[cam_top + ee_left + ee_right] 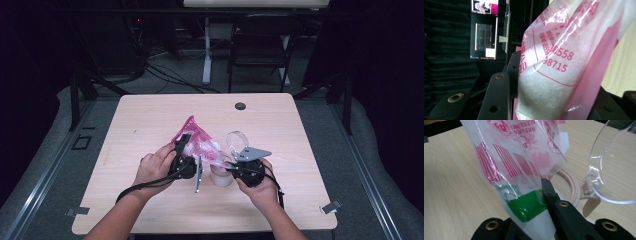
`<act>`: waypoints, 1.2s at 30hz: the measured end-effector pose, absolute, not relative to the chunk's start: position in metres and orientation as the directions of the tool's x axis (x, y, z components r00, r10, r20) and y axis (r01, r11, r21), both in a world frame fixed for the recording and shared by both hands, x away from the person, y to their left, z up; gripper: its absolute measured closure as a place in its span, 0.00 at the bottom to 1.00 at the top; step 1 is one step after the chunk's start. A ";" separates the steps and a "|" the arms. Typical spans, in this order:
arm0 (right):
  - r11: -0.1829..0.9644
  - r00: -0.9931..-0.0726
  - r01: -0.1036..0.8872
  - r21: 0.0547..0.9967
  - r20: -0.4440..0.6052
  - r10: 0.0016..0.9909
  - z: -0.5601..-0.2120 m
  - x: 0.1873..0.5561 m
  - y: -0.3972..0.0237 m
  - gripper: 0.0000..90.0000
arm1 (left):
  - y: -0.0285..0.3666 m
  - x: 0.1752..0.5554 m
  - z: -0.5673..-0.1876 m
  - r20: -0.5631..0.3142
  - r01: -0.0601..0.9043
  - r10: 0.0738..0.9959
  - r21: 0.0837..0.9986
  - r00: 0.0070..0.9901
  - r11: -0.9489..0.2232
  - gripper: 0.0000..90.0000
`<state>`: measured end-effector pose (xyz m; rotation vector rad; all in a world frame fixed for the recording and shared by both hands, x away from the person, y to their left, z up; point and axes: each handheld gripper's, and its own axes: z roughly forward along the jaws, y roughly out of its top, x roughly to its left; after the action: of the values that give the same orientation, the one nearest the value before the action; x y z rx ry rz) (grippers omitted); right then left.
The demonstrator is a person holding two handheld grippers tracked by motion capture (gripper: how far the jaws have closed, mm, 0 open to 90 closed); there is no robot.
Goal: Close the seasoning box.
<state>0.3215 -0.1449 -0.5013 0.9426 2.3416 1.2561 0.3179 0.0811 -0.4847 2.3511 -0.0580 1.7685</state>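
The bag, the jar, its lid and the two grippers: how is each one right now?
bag: lifted off the table, held at both ends, white grains inside.
jar: upright on the table, open.
clear lid: flipped up on its hinge.
left gripper: clamped on the full end of the bag.
right gripper: shut on the bag's thin empty end.

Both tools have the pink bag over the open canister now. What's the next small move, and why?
Probably tip the left tool up a little. It grips the crystal-filled end of the bag, the right tool pinches the empty end above the canister with its clear lid flipped open, and the crystals sit away from that mouth.
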 end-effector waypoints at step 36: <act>0.405 -0.740 0.391 0.826 0.020 0.672 -0.500 0.320 -0.140 1.00 | 0.094 0.312 -0.516 0.899 -0.070 0.227 0.272 0.374 -0.960 0.70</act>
<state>0.3197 -0.1401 -0.5004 0.9228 2.3505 1.2549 0.3120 0.0942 -0.5162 2.3722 0.1394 1.6172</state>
